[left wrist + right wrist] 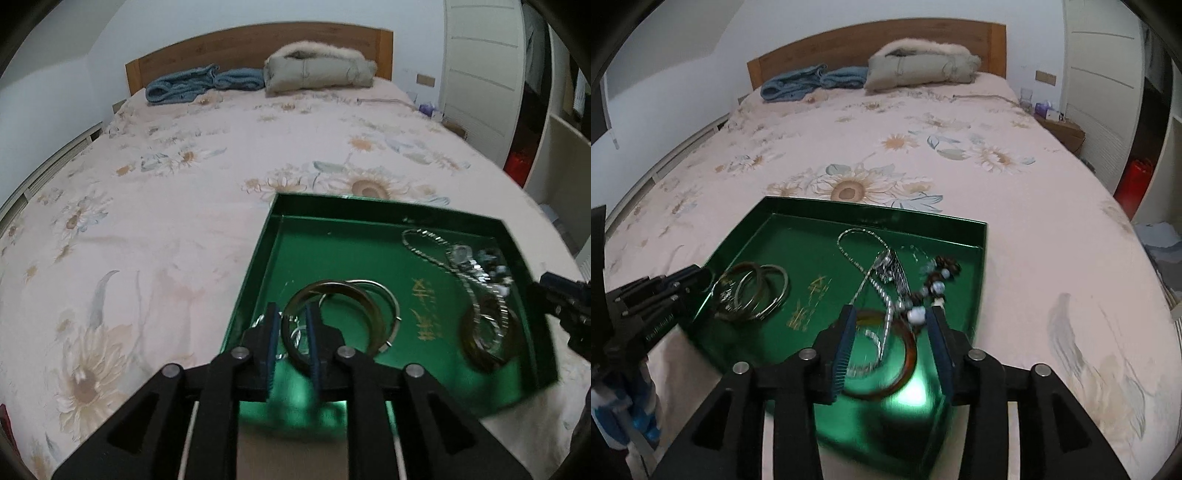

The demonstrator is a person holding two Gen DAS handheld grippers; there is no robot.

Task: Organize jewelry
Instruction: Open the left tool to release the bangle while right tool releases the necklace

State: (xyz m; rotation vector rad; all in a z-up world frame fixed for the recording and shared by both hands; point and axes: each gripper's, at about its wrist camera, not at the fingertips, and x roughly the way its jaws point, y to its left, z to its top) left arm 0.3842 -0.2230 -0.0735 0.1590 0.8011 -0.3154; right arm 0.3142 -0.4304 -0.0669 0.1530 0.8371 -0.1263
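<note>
Left gripper [291, 338]: black frame, blue ribbed pads, lower centre of its own view; jaws narrowly apart, straddling the near rim of a wide brass-coloured bangle [332, 317]. Whether the pads press on it cannot be told.

Right gripper [892, 343]: same build, lower centre of its own view; jaws well apart over a brown translucent bangle [908, 363] and a loose silver chain [875, 291], pads clear of both.

Shallow square green tray [369, 212], gold lettering on its floor, lying on the bedspread: holds all the jewellery seen.
- Wide brass-coloured bangle, near left part of the tray, with a thin silver hoop bangle [386, 299] just beside it and overlapping.
- Small silver pieces [295, 338] under the left jaws, blurred.
- Brown translucent bangle, near right corner, the silver chain draped across it and running toward the far wall of the tray.
- String of dark brown and white beads [936, 280], right side, touching the chain.

Pale pink bedspread with a sunflower print [849, 190]: fills the middle of both views.

Upper part of the frame: folded blue knitted garment [199, 83], folded beige padded coat with fur trim [317, 68], both against a wooden headboard [236, 46].

Upper right: white slatted wardrobe door [484, 62].
</note>
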